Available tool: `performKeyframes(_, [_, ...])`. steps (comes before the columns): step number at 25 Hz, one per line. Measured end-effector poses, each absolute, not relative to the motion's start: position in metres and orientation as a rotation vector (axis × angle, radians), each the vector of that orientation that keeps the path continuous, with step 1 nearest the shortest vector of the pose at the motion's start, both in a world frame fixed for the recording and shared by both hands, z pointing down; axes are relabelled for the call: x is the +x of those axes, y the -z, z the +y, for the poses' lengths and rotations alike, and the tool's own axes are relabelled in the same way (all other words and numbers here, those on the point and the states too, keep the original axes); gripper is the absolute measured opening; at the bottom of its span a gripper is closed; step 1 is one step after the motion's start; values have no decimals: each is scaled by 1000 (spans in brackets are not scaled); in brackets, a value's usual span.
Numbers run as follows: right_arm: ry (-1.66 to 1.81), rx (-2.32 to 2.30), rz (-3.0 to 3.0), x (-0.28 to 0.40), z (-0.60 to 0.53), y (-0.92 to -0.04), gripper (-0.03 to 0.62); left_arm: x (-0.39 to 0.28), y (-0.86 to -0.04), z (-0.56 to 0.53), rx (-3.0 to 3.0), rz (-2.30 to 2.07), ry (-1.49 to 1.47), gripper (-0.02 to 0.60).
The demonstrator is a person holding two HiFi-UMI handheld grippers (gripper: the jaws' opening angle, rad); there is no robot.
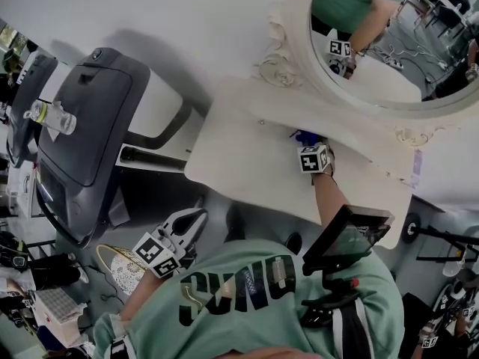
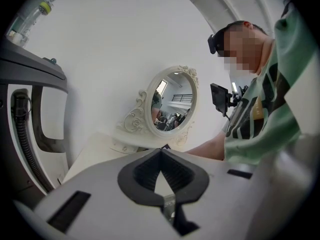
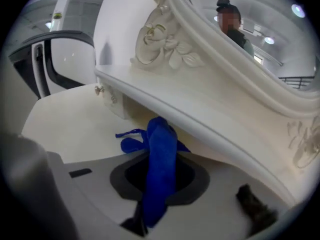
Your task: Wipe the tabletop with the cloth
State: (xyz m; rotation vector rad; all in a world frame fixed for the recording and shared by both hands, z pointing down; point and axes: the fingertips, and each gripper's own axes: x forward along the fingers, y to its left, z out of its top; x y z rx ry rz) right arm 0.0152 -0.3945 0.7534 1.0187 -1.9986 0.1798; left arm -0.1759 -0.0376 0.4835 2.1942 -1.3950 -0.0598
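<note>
A blue cloth [image 3: 161, 174] is pinched in my right gripper [image 3: 160, 134], which is shut on it; its free end bunches on the cream tabletop [image 3: 65, 129] just under the mirror's shelf. In the head view the right gripper [image 1: 308, 145] holds the cloth [image 1: 301, 135] at the back of the tabletop [image 1: 247, 163], near the mirror base. My left gripper [image 1: 199, 215] hangs off the table's front edge, beside the person's green shirt. Its jaws are shut with nothing between them [image 2: 161, 150], pointing towards the tabletop [image 2: 95, 156].
An ornate oval mirror [image 1: 374, 43] stands at the back of the table on a raised shelf [image 3: 200, 119] with a small drawer knob [image 3: 98, 89]. A dark treadmill [image 1: 82, 133] with a bottle [image 1: 52, 117] on it stands left of the table. A woven basket [image 1: 123, 268] sits on the floor.
</note>
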Motion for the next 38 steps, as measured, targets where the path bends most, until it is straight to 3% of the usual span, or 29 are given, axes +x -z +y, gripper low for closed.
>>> performKeyframes(9, [-98, 330, -2133, 15, -140, -751, 60, -151, -480, -52, 2250, -1335, 93, 5])
performKeyframes(13, [-136, 195, -2163, 20, -91, -752, 60, -130, -479, -61, 2281, -1296, 86, 5])
performKeyframes(17, [-152, 293, -2229, 32, -129, -740, 60, -112, -476, -63, 2301, -1272, 78, 5])
performKeyframes(27, [-209, 991, -2029, 84, -391, -746, 61, -125, -479, -49, 2259, -1324, 34, 5])
performKeyframes(34, [-358, 1173, -1982, 84, -416, -756, 60, -151, -480, -39, 2214, -1387, 22, 4])
performKeyframes(38, [-188, 985, -1969, 74, -381, -755, 60, -149, -480, -41, 2219, -1380, 39, 5])
